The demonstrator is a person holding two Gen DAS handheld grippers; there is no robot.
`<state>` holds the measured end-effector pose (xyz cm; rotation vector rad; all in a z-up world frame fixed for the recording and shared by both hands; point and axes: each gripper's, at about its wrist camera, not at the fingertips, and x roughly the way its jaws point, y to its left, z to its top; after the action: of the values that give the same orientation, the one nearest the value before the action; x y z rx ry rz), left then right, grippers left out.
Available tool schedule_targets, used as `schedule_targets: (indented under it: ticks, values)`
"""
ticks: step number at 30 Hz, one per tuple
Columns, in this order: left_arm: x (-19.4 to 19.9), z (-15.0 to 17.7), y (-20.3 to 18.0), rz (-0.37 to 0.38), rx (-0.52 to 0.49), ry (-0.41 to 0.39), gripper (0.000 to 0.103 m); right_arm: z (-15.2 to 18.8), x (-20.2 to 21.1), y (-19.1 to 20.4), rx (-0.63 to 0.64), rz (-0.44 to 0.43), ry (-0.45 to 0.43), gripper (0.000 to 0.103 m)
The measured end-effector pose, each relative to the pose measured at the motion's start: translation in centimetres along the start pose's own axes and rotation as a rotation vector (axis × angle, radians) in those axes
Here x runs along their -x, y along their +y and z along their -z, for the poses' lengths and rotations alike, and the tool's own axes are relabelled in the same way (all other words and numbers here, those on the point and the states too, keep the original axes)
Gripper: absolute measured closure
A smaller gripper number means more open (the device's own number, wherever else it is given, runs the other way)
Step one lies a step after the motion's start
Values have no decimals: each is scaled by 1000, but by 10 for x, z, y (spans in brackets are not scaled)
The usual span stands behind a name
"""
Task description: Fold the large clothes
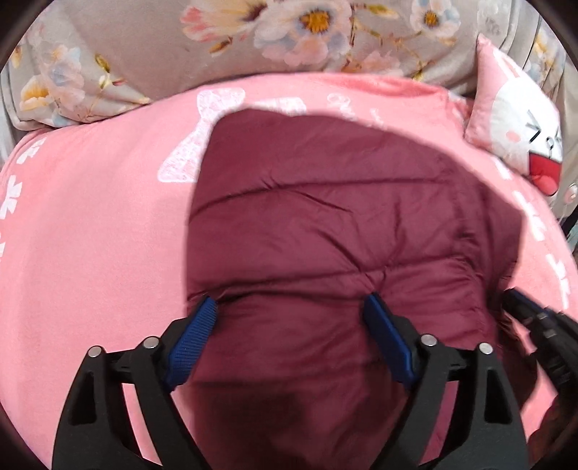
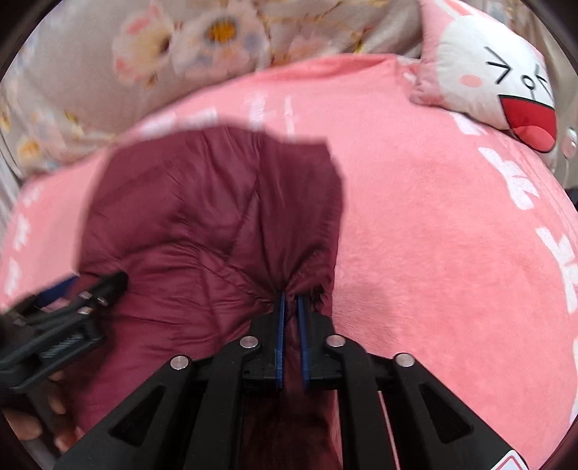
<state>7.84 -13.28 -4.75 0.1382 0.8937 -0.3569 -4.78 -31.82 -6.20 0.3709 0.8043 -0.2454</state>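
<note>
A dark red quilted jacket point(image 1: 325, 199) lies on a pink blanket point(image 1: 90, 235). My left gripper point(image 1: 289, 300) hangs open over the jacket's near part, its blue fingers spread wide with fabric bulging between them. The right gripper point(image 1: 534, 325) shows at the jacket's right edge in this view. In the right wrist view, my right gripper point(image 2: 290, 296) is shut on a bunched fold at the right edge of the jacket point(image 2: 180, 202). The left gripper point(image 2: 72, 307) appears blurred at the left there, with a hand point(image 2: 32, 423) holding it.
The pink blanket point(image 2: 433, 235) with white prints covers the bed. A grey floral quilt point(image 1: 253, 32) is piled along the far side. A pink pillow with a cartoon rabbit face point(image 2: 487, 72) leans at the far right.
</note>
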Motion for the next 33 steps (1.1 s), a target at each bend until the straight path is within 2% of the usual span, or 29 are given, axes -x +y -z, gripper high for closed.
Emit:
schedule_targets:
  ticks: [3,7,10,12,17,23,33]
  values:
    - [32,7,3,12,-27,-28,21,3,42,13,65,-35,-36,92]
    - [52,30,3,32,-29,-17,21,32,49,26,110,-77,42,92]
    - [49,49,3,36,-24,20,21,58,38,24,100,-53,93,92]
    - [44,57,5,40,-18,41,20,71,29,20,74,-55,115,99]
    - [32,69,6,33,-14,59,18,83,10,11,19,-83,148,103]
    - [20,79,2,0,-39,62,15,95,-1,19,39,-50,135,103]
    - [12,82,11,29,0,79,12,95,2,18,22,-53,119,103]
